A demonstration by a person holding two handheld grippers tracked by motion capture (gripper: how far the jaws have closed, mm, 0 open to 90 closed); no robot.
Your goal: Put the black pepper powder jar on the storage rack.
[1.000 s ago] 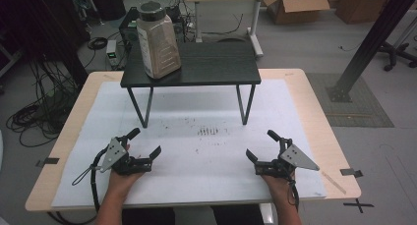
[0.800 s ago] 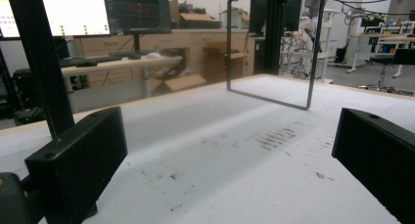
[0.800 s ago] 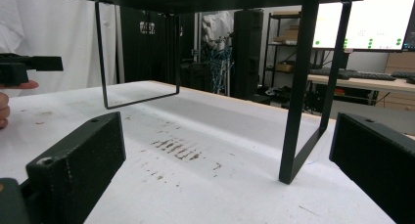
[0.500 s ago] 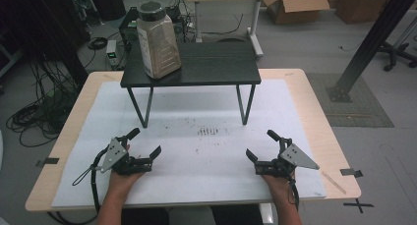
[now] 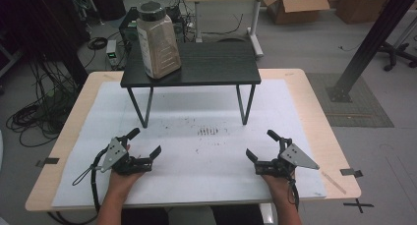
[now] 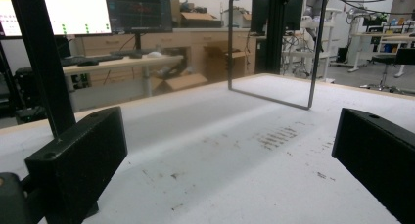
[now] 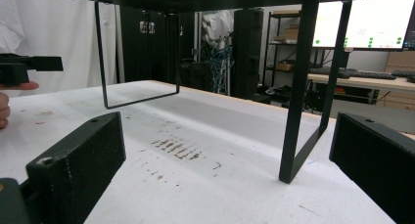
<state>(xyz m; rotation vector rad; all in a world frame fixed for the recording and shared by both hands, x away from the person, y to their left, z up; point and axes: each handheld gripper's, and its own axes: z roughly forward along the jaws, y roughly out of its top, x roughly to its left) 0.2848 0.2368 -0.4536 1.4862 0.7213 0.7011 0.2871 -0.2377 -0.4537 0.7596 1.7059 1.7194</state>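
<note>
i have the left gripper [image 5: 145,143] low near the table's [image 5: 314,122] front left corner, jaws spread wide, holding nothing. the right gripper [image 5: 259,145] sits near the front right corner, equally wide and empty. the jar [image 5: 157,41] stands upright on the black stand's [image 5: 216,68] left end, well apart from both.

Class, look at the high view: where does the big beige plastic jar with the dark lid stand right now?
The beige plastic jar with the dark lid stands upright on the left end of the small black raised table, far from both open grippers.
</note>
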